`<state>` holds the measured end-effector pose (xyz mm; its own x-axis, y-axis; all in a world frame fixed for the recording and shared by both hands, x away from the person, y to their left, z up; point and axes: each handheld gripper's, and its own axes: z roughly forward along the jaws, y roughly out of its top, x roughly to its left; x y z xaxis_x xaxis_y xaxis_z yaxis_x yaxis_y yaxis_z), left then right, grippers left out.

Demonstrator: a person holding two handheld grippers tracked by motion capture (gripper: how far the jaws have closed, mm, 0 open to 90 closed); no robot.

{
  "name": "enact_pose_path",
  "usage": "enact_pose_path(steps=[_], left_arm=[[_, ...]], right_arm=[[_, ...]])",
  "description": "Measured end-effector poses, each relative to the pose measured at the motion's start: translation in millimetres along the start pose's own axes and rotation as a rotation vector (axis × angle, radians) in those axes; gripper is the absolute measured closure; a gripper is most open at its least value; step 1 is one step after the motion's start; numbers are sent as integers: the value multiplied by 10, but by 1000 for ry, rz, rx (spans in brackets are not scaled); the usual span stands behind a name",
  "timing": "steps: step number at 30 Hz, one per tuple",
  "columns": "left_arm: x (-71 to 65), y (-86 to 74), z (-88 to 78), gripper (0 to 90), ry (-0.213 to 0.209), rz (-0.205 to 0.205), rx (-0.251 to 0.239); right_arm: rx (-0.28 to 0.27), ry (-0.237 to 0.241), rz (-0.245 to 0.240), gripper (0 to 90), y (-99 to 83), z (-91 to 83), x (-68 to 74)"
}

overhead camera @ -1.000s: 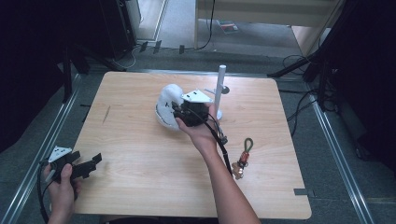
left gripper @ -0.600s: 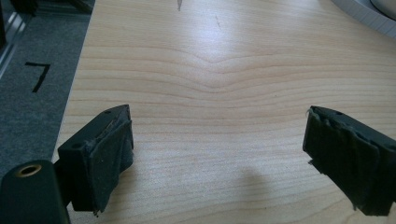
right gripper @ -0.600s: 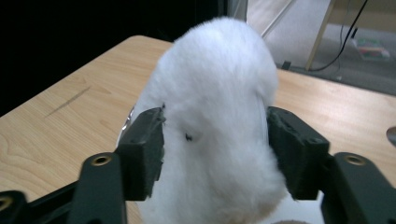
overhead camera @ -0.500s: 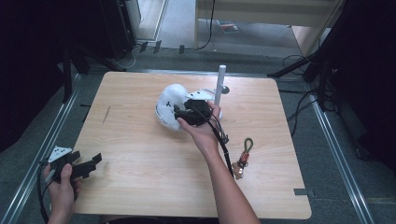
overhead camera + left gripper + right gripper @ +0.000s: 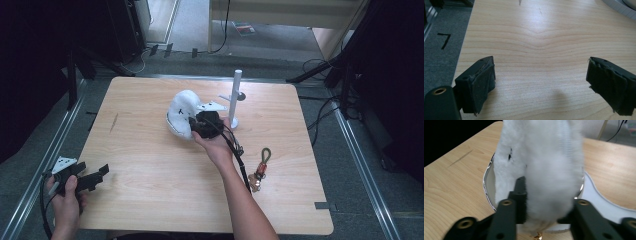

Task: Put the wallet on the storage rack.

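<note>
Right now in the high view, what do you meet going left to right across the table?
Left gripper → white plush toy → right gripper, shut on the plush toy → white post → keychain.

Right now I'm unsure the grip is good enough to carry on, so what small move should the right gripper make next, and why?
Probably a short, slow lift. The right gripper has just been closing its jaws, and they now pinch the white plush toy, which hangs into a white dish on the table. A small rise would test the hold before swinging toward the white stand.
</note>
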<state>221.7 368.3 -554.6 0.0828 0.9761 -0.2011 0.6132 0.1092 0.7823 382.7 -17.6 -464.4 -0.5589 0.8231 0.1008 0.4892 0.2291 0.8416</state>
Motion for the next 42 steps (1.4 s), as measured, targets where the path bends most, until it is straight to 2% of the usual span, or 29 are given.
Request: enact_pose_path(steps=[5, 8, 10, 13, 15, 19, 20, 23, 25, 26, 28, 30, 33, 36, 42], left_arm=[[0, -1, 0, 94, -1, -1, -1], [1, -2, 0, 94, -2, -3, -4], [4, -2, 0, 94, -1, -2, -6], [1, -3, 0, 94, -1, -3, -6], [3, -3, -1, 94, -2, -3, -6], [4, -3, 0, 94, -3, -5, -7], [4, -3, 0, 94, -4, -4, -7], [5, -3, 0, 94, -4, -6, -7], [7, -2, -1, 94, -5, -5, -5], [7, -2, 0, 94, -5, -5, -5], [5, -2, 1, 94, -4, -4, -4], [3, -2, 2, 94, -3, -3, -3], [3, -2, 1, 94, -2, -3, -4], [2, -2, 0, 94, -2, -3, -4], [3, -1, 0, 94, -2, -1, -1]], right_arm=[[-45, -73, -110, 776, 41, -30, 49], [-60, -143, -200, 776, 37, 3, 81], [-51, -168, -253, 777, 4, 51, 105], [-22, -184, -285, 776, -48, 123, 145], [-4, -173, -276, 769, -86, 170, 146], [27, -141, -217, 742, -134, 227, 85], [28, -129, -205, 712, -139, 225, 76], [15, -76, -166, 523, -122, 188, 40], [-18, -60, -137, 453, -97, 130, 16], [-39, -50, -119, 445, -74, 90, -2], [-70, -28, -93, 492, -43, 35, -23], [-97, -5, -80, 625, -19, -8, -37], [-85, -6, -71, 735, -23, -4, -35], [-67, -9, -73, 763, -59, 35, -42], [-48, -25, -84, 765, -81, 77, -64]])
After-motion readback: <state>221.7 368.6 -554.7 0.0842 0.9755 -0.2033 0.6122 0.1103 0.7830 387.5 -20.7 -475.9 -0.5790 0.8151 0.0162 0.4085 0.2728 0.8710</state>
